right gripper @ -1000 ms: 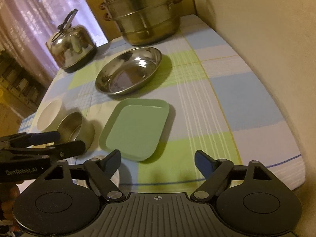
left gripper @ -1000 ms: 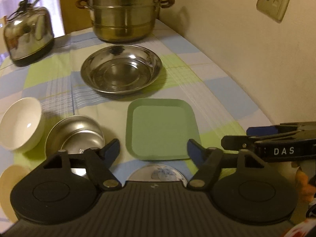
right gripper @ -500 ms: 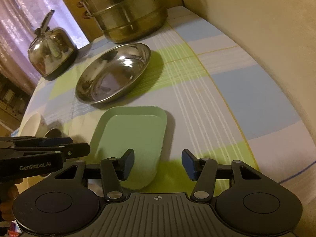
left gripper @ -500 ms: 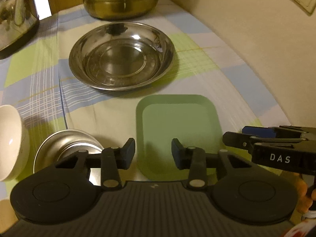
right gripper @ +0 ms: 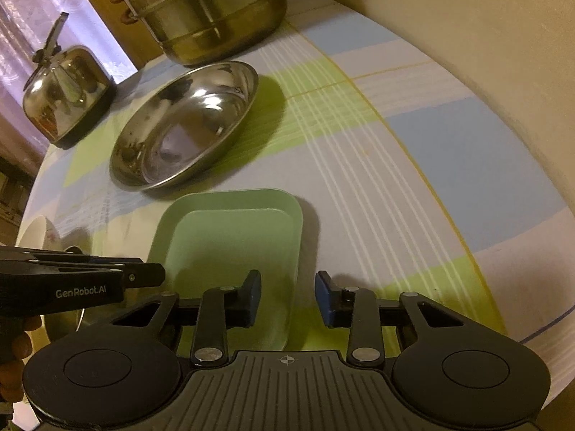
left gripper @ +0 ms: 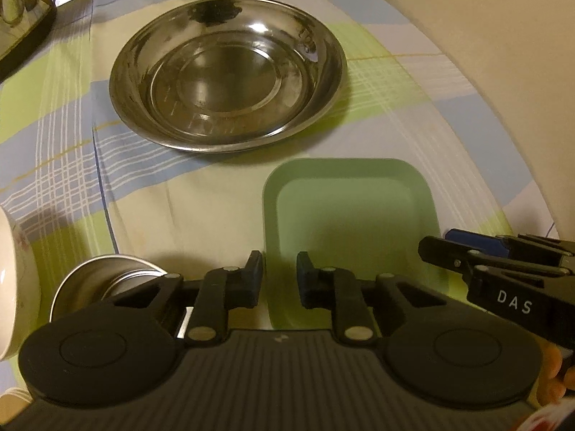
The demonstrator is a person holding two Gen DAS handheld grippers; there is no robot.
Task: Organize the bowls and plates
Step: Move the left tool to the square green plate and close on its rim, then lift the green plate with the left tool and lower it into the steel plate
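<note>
A pale green rectangular plate (left gripper: 348,215) (right gripper: 230,244) lies flat on the checked cloth, nearest to me. My left gripper (left gripper: 280,273) is low over the plate's near left corner, and its left rim runs up between the closing jaws. A gap still shows on either side of that rim. My right gripper (right gripper: 287,287) straddles the plate's right rim the same way, jaws closing, pads clear of it. Each gripper shows side-on in the other's view, the right gripper (left gripper: 467,251) and the left gripper (right gripper: 143,273). Behind the plate sits a wide steel dish (left gripper: 226,75) (right gripper: 183,125).
A small steel bowl (left gripper: 104,273) and a white bowl (left gripper: 14,287) (right gripper: 36,233) stand left of the green plate. A tall steamer pot (right gripper: 201,10) and a kettle (right gripper: 64,93) are at the back. A wall (right gripper: 467,36) runs along the table's right side.
Both grippers have come down and forward onto the green plate. Their jaws have narrowed from wide open and now straddle the plate's left and right rims.
</note>
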